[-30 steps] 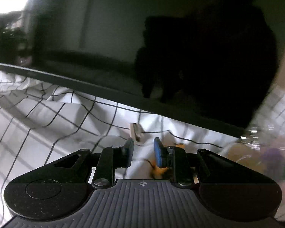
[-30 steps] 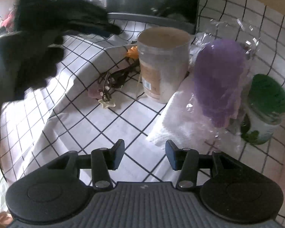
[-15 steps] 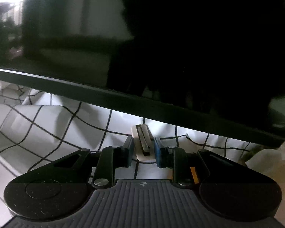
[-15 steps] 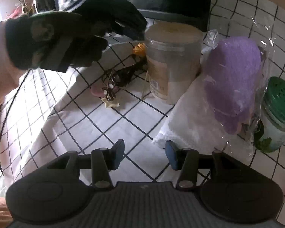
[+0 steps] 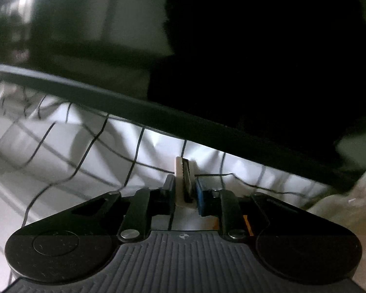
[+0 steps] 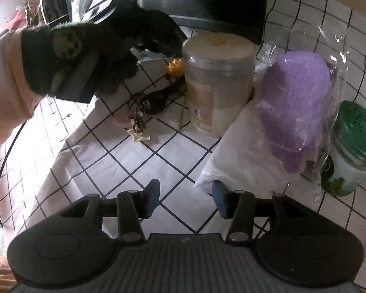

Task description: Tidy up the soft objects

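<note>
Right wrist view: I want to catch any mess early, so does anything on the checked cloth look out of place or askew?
Yes. The purple soft item lies slumped in crinkled clear wrap against the white paper towel, not set straight. A tangle of dark cords with a star charm sprawls loose beside the round tub. Nothing looks spilled or broken.

A bare stretch of checked table [image 6: 139, 171] lies open in front of the right tongs [image 6: 185, 199]. Beyond it, a clear canister [image 6: 217, 83], a wrapped purple sponge [image 6: 297, 112] and a green-lidded jar [image 6: 349, 151] crowd the right side. A dark screen [image 5: 207, 56] overhangs the cloth at the back, leaving only a low gap beneath it.
</note>
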### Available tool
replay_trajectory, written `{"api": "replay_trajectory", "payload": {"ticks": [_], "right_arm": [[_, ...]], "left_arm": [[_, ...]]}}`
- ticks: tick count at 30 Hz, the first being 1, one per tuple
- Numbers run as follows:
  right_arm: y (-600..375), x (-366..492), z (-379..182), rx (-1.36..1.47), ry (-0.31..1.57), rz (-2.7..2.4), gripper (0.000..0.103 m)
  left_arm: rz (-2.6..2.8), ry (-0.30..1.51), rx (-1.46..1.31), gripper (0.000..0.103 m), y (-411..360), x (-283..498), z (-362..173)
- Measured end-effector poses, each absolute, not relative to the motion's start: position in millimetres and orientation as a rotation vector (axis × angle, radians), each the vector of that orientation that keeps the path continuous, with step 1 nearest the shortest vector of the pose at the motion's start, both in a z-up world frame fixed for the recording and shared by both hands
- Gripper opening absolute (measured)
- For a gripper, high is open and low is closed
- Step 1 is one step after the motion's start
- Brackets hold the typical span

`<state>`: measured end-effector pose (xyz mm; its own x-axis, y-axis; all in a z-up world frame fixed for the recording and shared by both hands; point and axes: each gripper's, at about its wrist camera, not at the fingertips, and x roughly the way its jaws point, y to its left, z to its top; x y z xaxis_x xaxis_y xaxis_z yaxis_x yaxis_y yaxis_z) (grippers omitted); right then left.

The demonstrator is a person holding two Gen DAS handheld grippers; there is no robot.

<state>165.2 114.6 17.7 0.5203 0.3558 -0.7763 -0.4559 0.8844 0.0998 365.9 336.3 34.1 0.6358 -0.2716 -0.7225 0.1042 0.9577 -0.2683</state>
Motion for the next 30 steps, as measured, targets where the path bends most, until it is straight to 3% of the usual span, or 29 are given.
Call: {"api": "replay_trajectory", "payload": {"ticks": [17,19,20,23,30], "right_arm": [[195,198,25,-0.177,0.851,0.588,0.047],[202,206,18,-0.185,0.861,0.576,0.043],[204,209,15,-0.18,0.872,0.582,0.03],[207,210,14,-0.156,0.906,0.603,0.015],[204,174,23,-0.22,0.89,0.713,0.018]], "left_arm": [[-0.093,0.716,-0.394,0.019,433,207,89],[-0.075,0.717,-0.423,0.019,442,198,86],[-0.067,0.717,-0.434,0.019,446,192,86],[-0.054,0.717,-0.453,0.019,456,179,86],[-0.059,0.73,-0.487,0.019,459,168,78]]}}
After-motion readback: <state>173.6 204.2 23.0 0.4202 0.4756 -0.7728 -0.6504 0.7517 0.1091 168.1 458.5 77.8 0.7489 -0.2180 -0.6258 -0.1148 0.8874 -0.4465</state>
